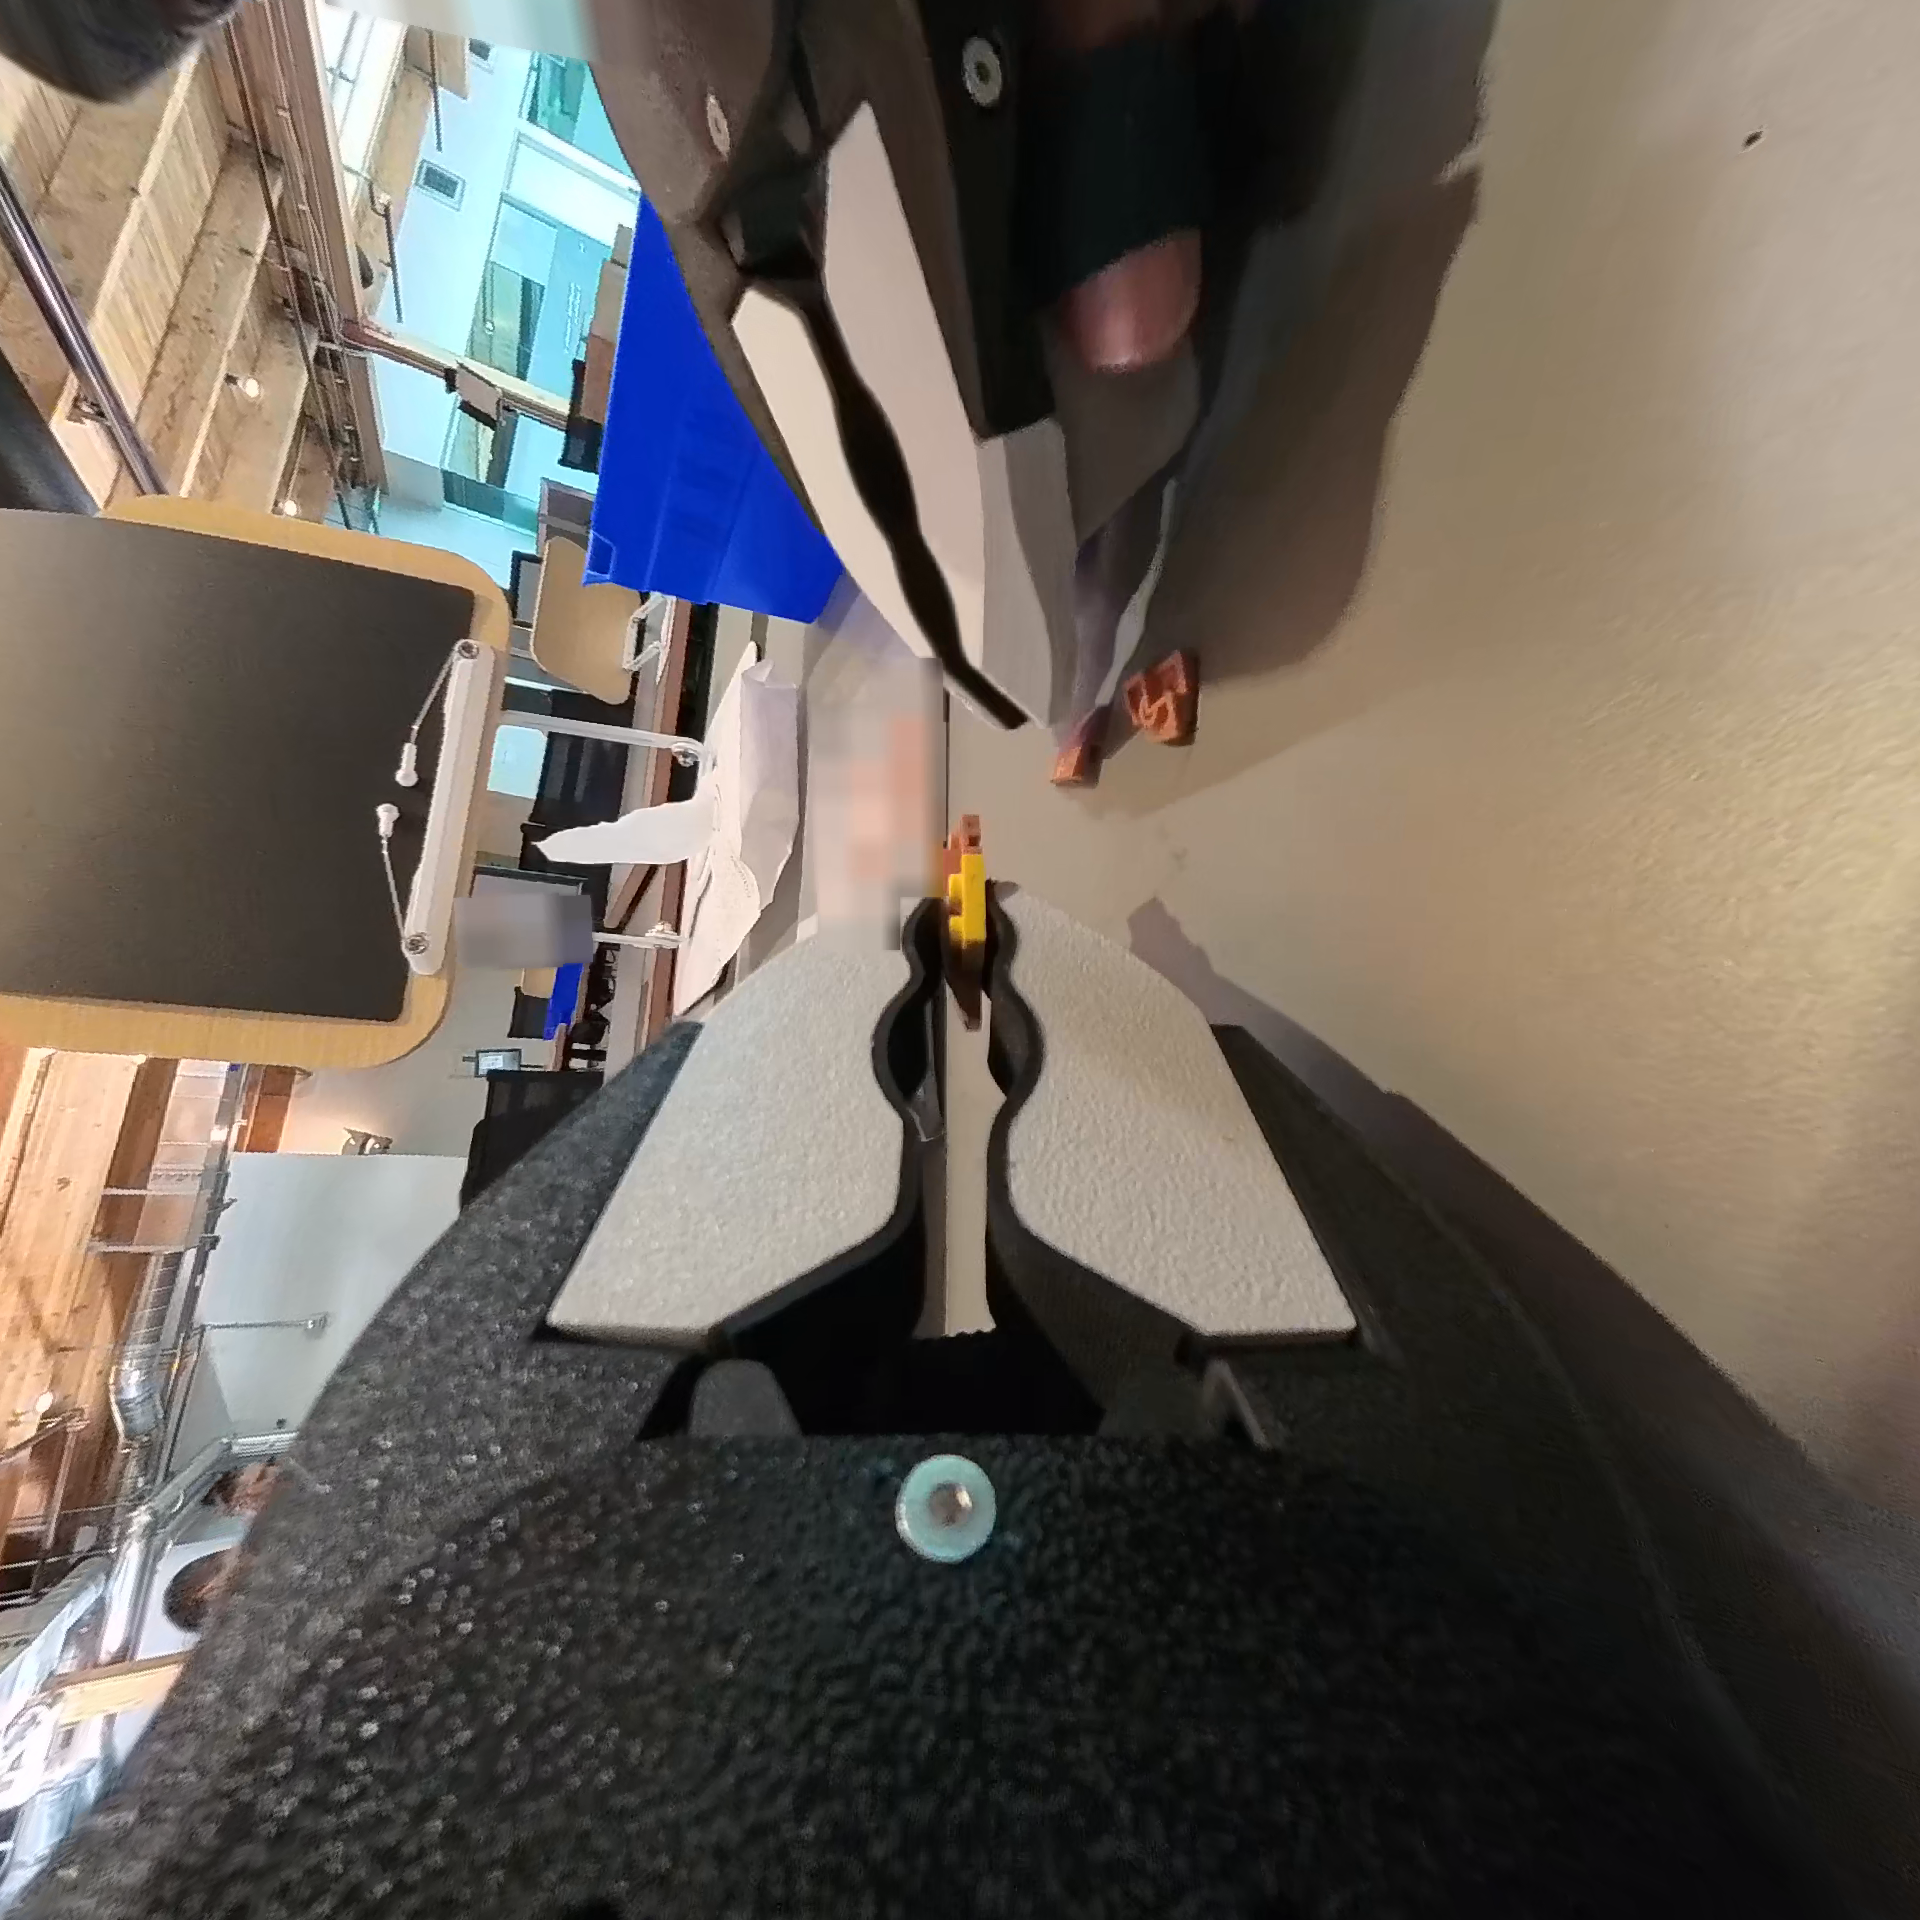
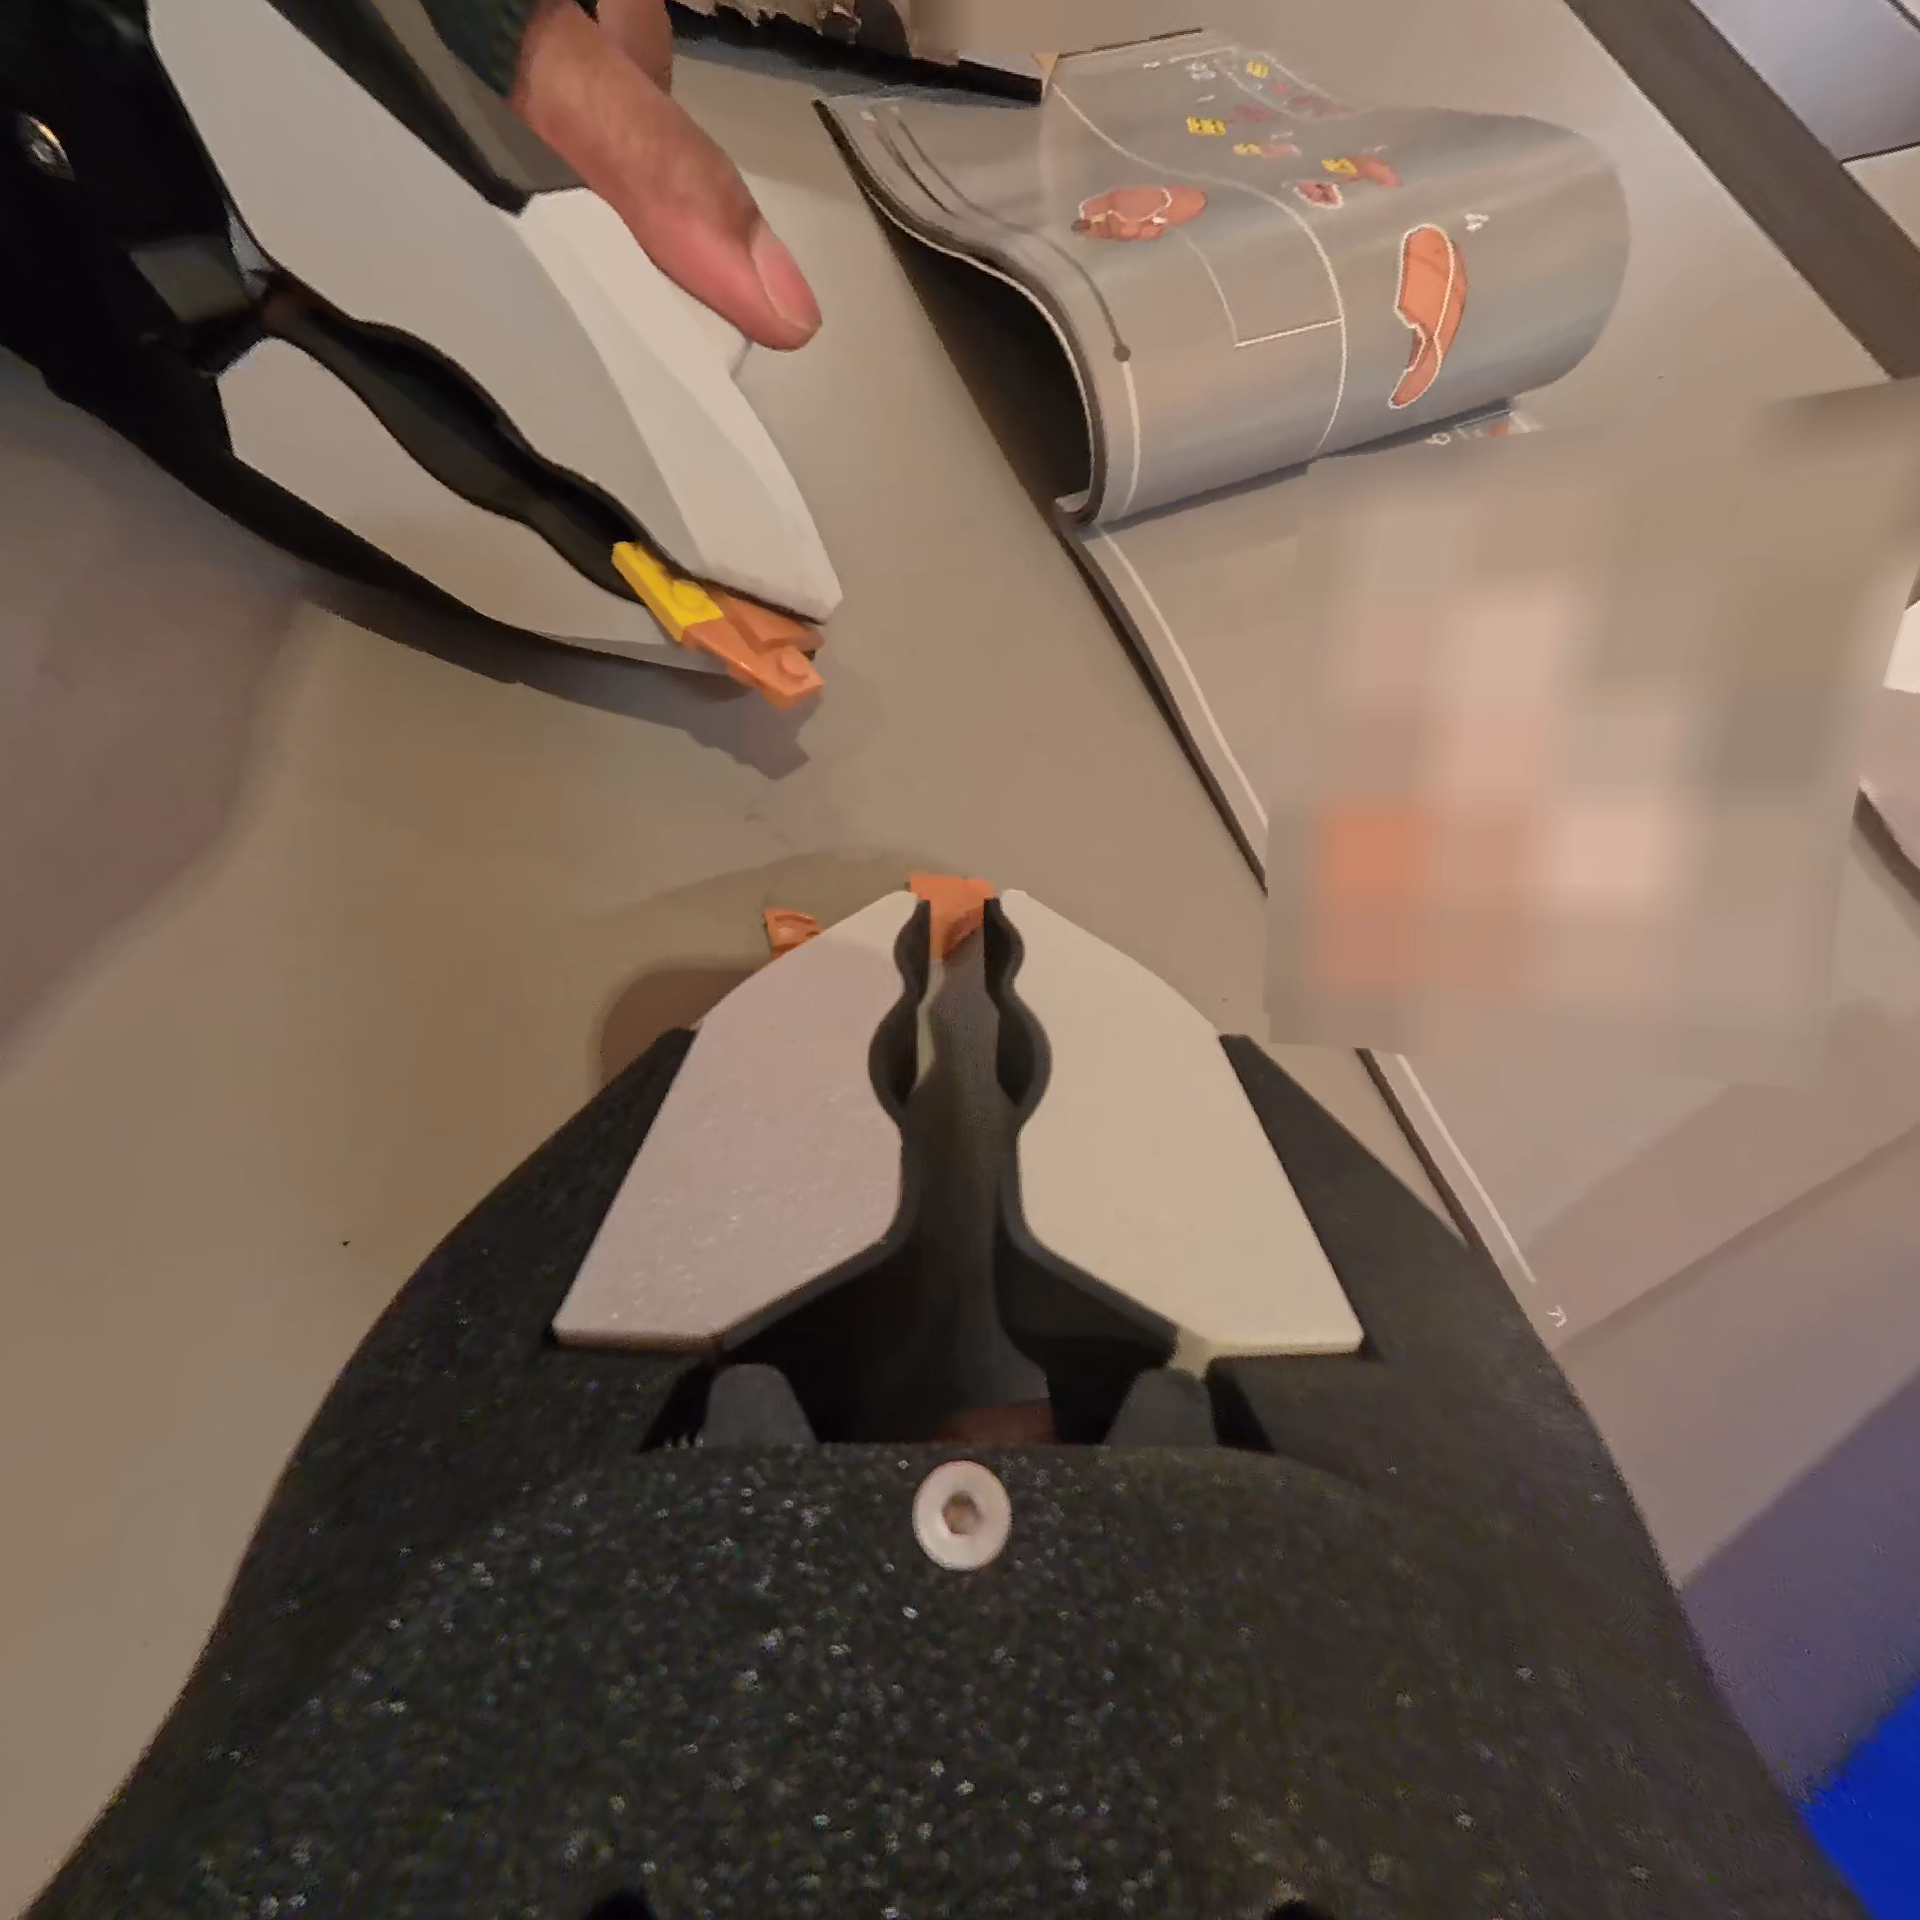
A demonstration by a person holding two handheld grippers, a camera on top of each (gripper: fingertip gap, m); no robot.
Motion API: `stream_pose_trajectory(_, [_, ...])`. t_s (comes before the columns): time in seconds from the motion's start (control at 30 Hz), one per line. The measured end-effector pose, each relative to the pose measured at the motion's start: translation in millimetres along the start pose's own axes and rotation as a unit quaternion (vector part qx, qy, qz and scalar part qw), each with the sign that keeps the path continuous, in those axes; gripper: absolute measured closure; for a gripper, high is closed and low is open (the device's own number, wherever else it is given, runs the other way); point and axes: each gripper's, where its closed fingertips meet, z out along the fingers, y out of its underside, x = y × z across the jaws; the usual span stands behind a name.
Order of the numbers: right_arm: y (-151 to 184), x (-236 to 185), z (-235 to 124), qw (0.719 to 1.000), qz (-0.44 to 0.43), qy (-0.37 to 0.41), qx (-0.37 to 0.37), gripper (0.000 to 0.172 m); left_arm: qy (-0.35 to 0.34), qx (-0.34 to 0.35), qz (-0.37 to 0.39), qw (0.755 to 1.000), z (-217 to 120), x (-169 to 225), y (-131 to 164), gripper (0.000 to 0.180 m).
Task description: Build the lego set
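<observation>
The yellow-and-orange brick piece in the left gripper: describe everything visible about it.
The brick piece is a small assembly of flat plastic studded plates: a yellow plate at the back joined to orange ones in front. It is clamped between the left gripper's fingertips, its orange end sticking out past them, tilted, above the grey table without touching it.

We see a small assembly of flat toy bricks, yellow at one end and orange at the other, clamped between the pads of the left tongs in the upper left of the right wrist view, its orange end sticking out past the tips above the grey worktop. At centre frame, the right tongs pinch a single orange brick piece. Just left of their tips, another small orange piece lies on the worktop.
</observation>
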Motion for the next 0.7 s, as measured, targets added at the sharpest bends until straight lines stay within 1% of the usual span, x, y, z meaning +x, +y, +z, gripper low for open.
stream_pose_trajectory(0.23, [2,-5,4,1.000,-0.017,-0.013,-0.013,0.158,-0.002,0.000,0.004,1.000,1,-1,-1,0.174])
stream_pose_trajectory(0.33, [1,-2,5,1.000,-0.010,-0.003,-0.014,0.158,-0.003,0.001,0.007,1.000,1,-2,-2,0.174])
stream_pose_trajectory(0.4, [-9,3,-3,1.000,0.010,0.005,0.003,0.158,-0.003,0.002,0.008,1.000,1,-2,-3,0.174])
stream_pose_trajectory(0.47, [-31,8,-23,0.998,0.043,0.006,0.040,0.158,-0.006,0.002,0.009,1.000,0,-3,-4,0.174])
stream_pose_trajectory(0.6, [-85,29,-95,0.986,0.079,0.036,0.139,0.159,-0.008,0.007,0.006,1.000,0,-5,-7,0.174])
stream_pose_trajectory(0.7, [-107,41,-141,0.974,0.093,0.054,0.197,0.161,-0.010,0.008,0.011,1.000,-1,-6,-8,0.174])
